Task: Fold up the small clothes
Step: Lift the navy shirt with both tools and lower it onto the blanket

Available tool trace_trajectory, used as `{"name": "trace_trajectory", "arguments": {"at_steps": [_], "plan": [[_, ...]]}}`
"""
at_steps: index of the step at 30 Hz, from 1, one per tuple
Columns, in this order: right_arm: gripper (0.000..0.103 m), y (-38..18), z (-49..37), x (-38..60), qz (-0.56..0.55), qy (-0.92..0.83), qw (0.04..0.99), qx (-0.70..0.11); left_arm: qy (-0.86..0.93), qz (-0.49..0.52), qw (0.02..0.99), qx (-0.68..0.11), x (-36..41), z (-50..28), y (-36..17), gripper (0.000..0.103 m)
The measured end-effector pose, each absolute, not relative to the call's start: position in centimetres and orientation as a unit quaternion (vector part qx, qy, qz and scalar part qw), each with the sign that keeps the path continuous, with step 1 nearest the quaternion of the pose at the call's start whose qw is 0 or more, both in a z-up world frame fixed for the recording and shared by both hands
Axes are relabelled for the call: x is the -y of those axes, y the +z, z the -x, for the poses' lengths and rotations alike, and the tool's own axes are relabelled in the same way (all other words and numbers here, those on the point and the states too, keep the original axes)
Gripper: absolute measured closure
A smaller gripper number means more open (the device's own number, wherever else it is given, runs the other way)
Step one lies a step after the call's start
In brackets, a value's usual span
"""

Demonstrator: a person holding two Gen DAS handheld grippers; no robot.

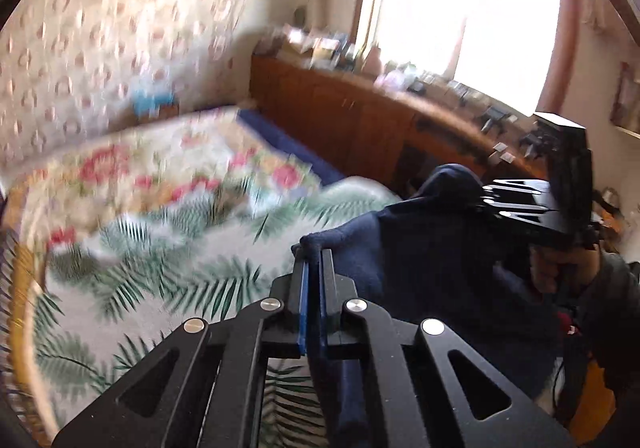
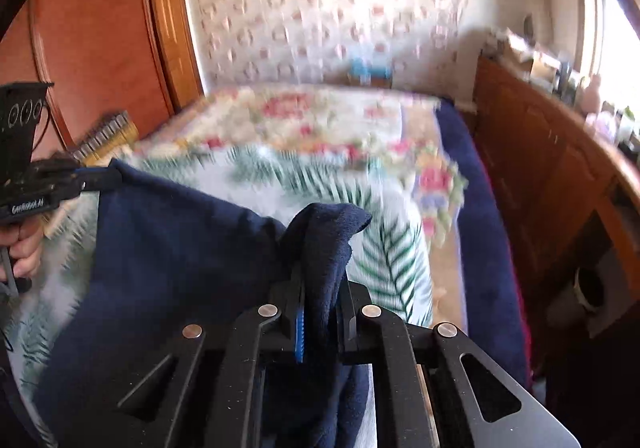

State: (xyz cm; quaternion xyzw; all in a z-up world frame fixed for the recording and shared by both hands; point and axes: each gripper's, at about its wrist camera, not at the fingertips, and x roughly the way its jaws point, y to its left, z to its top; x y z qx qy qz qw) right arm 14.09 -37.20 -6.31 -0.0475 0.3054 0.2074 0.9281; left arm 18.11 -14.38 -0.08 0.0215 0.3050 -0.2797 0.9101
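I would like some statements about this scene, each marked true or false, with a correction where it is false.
1. The left gripper is shut on the dark navy fleece garment. True.
2. The right gripper is open and holds nothing. False: it is shut on the same garment.
3. The garment lies folded flat on the bed. False: it hangs between the two grippers above the palm-leaf printed bedspread.
4. A wooden sideboard stands under the bright window. True.
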Motion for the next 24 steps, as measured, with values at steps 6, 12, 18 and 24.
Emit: {"name": "trace_trajectory", "arguments": {"at_steps": [6,12,18,24], "plan": [[0.093,2.8,-7.1,36.6,0.054,0.2,0.962,-0.179,-0.276,-0.011,0.941,-0.194,11.7,-11.6,8.9,0.098],[0.093,8.9,-0.5,35.4,0.052,0.213,0.97,-0.104,-0.251,-0.005,0.959,-0.129,7.4,-5.3,14.1,0.098],[0.094,12.4,4.3,33.0,0.058,0.257,0.963,-0.066,-0.228,-0.008,0.969,-0.093,3.4,-0.7,17.1,0.098],[0.094,14.5,5.2,30.7,0.066,0.29,0.952,-0.068,-0.204,-0.009,0.975,-0.087,0.4,-0.2,16.9,0.098]]}}
